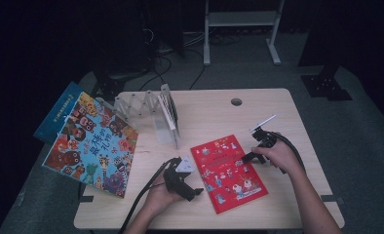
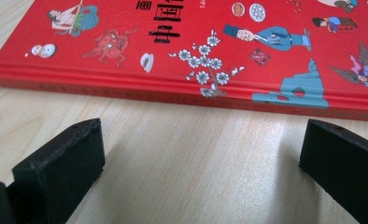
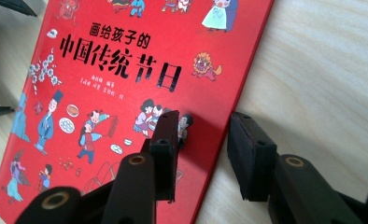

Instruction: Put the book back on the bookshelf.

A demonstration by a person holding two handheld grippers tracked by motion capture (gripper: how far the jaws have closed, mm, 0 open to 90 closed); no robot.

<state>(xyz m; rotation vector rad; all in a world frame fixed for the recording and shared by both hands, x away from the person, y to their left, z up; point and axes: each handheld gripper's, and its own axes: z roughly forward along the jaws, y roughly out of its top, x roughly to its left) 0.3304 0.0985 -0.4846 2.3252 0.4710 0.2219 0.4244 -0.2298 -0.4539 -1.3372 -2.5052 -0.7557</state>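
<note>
Both my hands enter at the near edge of the table (image 1: pixel 278 105) in the high view. My left gripper (image 1: pixel 192 191) sits just left of the red book (image 1: pixel 228 173), which lies flat at near centre; my right gripper (image 1: pixel 248 157) rests at its right edge. A big colourful book (image 1: pixel 90 144) overhangs the far left, beside a folding rack (image 1: pixel 151 109).

Left gripper view: my jaws stand wide apart on bare wood, the red book's spine (image 2: pixel 182 95) just beyond them, untouched.

Right gripper view: jaws partly open astride the book's long edge (image 3: pixel 226 121), one over the cover, one over wood, clamped on nothing. I judge this hardcover stiff, fairly heavy and glossy-slick; I would pinch it at that edge.
</note>
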